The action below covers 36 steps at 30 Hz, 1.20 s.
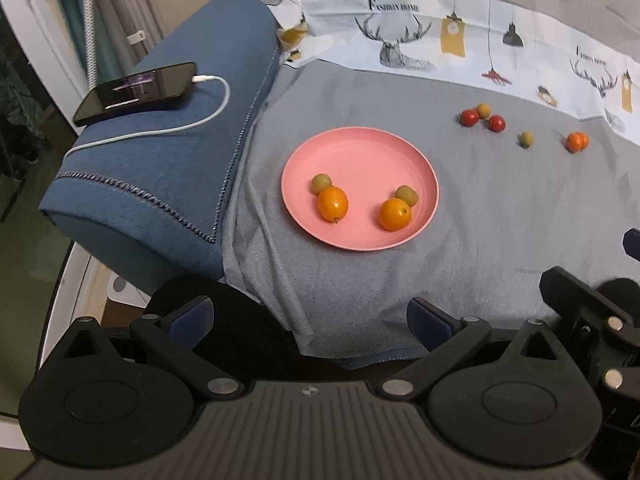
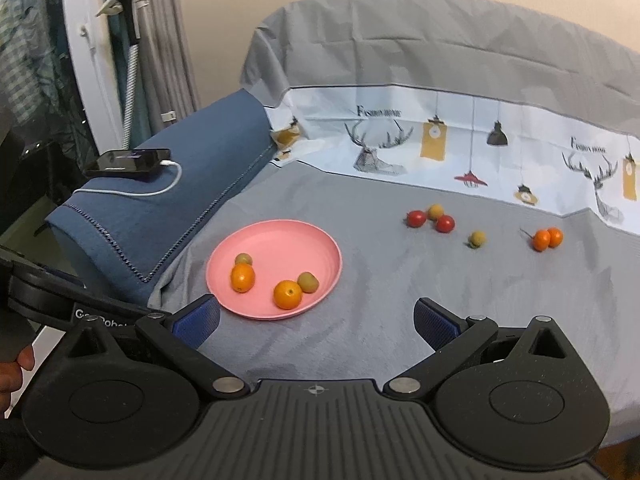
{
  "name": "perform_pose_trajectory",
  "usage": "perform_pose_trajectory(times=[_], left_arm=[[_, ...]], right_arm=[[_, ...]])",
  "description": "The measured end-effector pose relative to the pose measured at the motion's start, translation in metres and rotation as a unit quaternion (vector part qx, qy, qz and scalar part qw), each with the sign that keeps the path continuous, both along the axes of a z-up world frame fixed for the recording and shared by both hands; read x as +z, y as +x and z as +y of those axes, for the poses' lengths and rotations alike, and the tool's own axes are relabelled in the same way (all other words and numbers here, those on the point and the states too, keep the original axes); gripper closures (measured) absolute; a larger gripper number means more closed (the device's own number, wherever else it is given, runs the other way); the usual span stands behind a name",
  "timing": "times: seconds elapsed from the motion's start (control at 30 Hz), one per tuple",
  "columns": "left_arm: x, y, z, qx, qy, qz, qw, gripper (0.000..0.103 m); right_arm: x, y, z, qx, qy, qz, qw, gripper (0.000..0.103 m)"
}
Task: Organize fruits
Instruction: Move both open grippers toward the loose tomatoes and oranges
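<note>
Right wrist: cloth (image 2: 384, 148) reads "Fashion home".

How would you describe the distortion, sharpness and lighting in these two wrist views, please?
Left wrist view: strong fisheye bending at the edges, soft even light, pink plate sharp, no glare. Right wrist view: same barrel curve, pink plate clear, frame edges dim and slightly blurred.

A gray cloth (image 2: 380, 280) covers the table. On it sits a pink plate (image 2: 280, 240). Right of the plate lie small fruits (image 2: 444, 223).

Dim, soft light; fisheye-warped edges.
</note>
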<state>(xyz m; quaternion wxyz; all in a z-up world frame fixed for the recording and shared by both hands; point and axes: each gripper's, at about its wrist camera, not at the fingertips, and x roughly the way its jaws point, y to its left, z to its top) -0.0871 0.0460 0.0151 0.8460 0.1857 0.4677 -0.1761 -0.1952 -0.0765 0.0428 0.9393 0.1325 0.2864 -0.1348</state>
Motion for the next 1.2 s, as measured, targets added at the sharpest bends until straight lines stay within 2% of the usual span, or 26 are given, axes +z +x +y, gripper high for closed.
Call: perform_pose_trajectory(times=[0.33, 0.4, 0.53, 0.6, 0.8, 0.97, 1.2], left_arm=[[-0.016, 0.029, -0.065, -0.035, 0.038, -0.003, 0.9987, 0.0], [-0.02, 0.043, -0.087, -0.043, 0.032, 0.011, 0.9985, 0.0], [-0.035, 0.081, -0.137, -0.048, 0.006, 0.067, 0.9966, 0.0], [-0.044, 0.1, -0.165, -0.049, -0.002, 0.077, 0.9958, 0.0], [-0.082, 0.155, -0.265, -0.095, 0.009, 0.053, 0.994, 0.0], [-0.127, 0.197, -0.329, -0.143, 0.015, 0.068, 0.9872, 0.0], [-0.166, 0.233, -0.369, -0.159, 0.037, 0.066, 0.9843, 0.0]], right_arm=[[-0.032, 0.003, -0.061, -0.086, 0.034, 0.019, 0.996, 0.001], [-0.041, 0.003, -0.081, -0.114, 0.037, 0.025, 0.993, 0.001], [-0.06, 0.008, -0.134, -0.176, 0.035, 0.032, 0.983, 0.001], [-0.067, 0.015, -0.165, -0.211, 0.034, 0.031, 0.977, 0.001], [-0.111, 0.048, -0.264, -0.29, 0.068, 0.029, 0.954, 0.001], [-0.156, 0.082, -0.329, -0.335, 0.095, 0.042, 0.936, 0.001], [-0.195, 0.125, -0.372, -0.344, 0.088, 0.071, 0.932, 0.001]])
